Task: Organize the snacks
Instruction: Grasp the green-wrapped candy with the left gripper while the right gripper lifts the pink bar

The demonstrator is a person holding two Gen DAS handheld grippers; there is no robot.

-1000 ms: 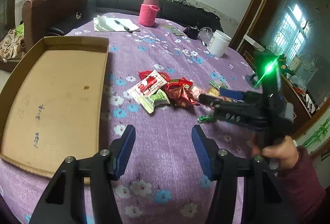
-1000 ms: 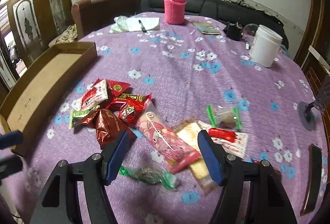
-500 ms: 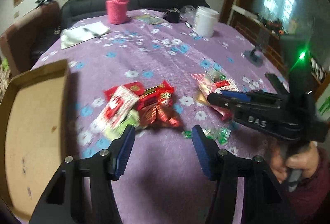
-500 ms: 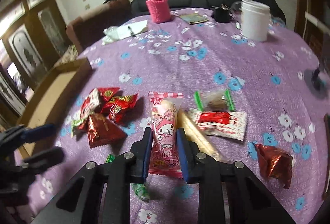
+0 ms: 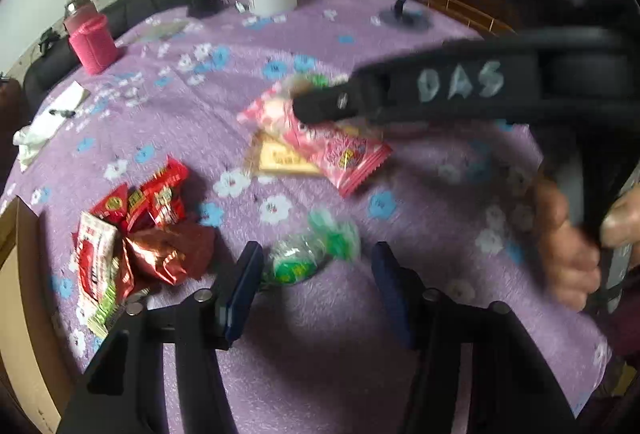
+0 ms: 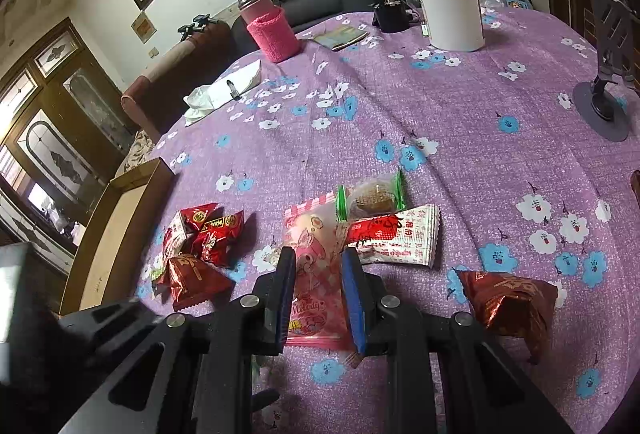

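My right gripper (image 6: 320, 294) is shut on a pink cartoon snack packet (image 6: 316, 234). In the left wrist view its black fingers (image 5: 324, 106) pinch one end of that packet (image 5: 340, 154), above a yellow packet (image 5: 284, 158). My left gripper (image 5: 316, 274) hangs over a green-wrapped candy (image 5: 308, 254). Its jaws are closing with the candy between them, and the pads are still clear of it. A heap of red snack packets (image 5: 152, 218) (image 6: 200, 246) lies beside the cardboard tray (image 6: 116, 234). A white-and-red sachet (image 6: 396, 234), a round cake in a green-ended wrapper (image 6: 372, 196) and a red pouch (image 6: 508, 302) lie further right.
On the purple floral tablecloth's far side stand a white jar (image 6: 452, 14), a bottle in a pink sleeve (image 6: 272, 30), a notepad with a pen (image 6: 228, 90) and a dark phone stand (image 6: 604, 102). A hand (image 5: 568, 246) holds the right gripper's handle. Behind the table stands a dark sofa.
The right gripper has shut on the pink packet. The left gripper has swung right from the tray side to the green candy, rolled, and its jaws have narrowed.
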